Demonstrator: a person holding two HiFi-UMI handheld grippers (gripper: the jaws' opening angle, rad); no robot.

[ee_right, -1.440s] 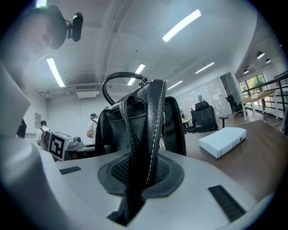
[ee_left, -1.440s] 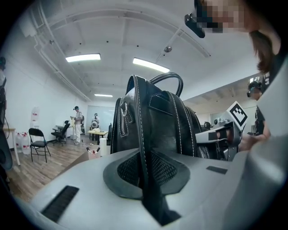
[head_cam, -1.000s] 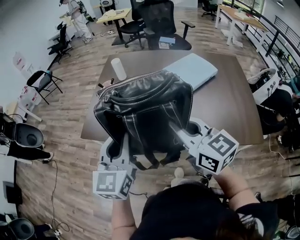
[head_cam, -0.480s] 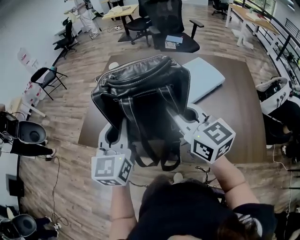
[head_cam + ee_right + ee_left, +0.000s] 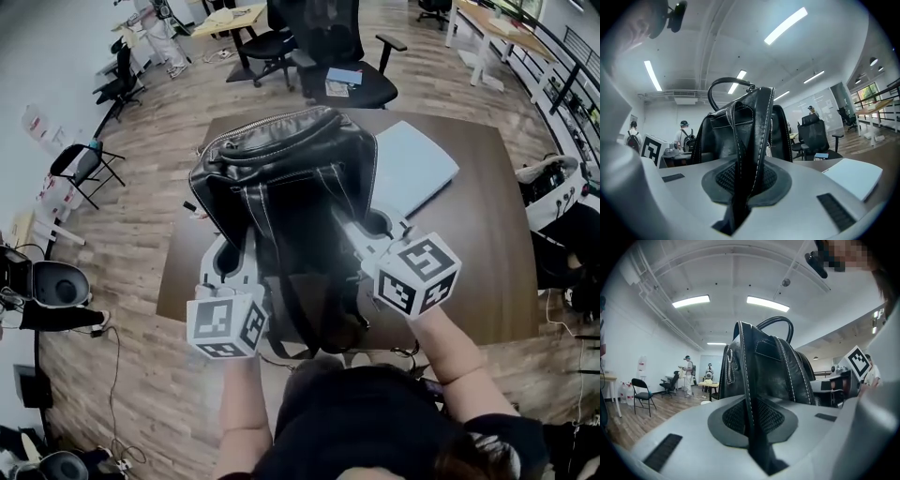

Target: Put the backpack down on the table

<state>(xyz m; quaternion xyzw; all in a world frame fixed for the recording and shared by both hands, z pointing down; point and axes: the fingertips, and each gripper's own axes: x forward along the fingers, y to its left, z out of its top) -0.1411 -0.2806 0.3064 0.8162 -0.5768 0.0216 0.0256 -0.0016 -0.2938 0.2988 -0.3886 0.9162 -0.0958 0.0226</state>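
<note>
Far left of the head view: a black folding chair [image 5: 82,167] on the wood floor [image 5: 141,234].

Next, lower left of mid, is the left gripper [image 5: 242,251], w/ its marker cube just above the person's left arm [image 5: 246,412]. Its jaws are pinched tight on a black strap [image 5: 749,399]. In the left gripper view that strap runs up the mid of the pic btw the two dark pads. Nothing else is in there.

Mid of the head view: the backpack [image 5: 281,183]. It's black & shiny w/ white stitching, and its zip is toward the top of the pic. It's over the upper left part of the brown table [image 5: 487,262], just past the tips of both grippers. Can't tell if its bottom touches the table bc that part is hidden. Loose strap ends [image 5: 314,328] hang at lower mid, over the table's near edge. In the left gripper view the pack stands tall & upright, w/ a round carry handle [image 5: 776,323] on top.

Right of the pack is the right gripper [image 5: 361,230], w/ its cube at lower right of mid. Its jaws are also squeezed shut, on a second strap [image 5: 757,136]. That strap goes up the mid of the right gripper view to the pack.

Further right, a flat pale blue board [image 5: 417,173] lies on the table, just beside the pack. At the top of the pic, a black office chair [image 5: 333,42] stands behind the table.
</note>
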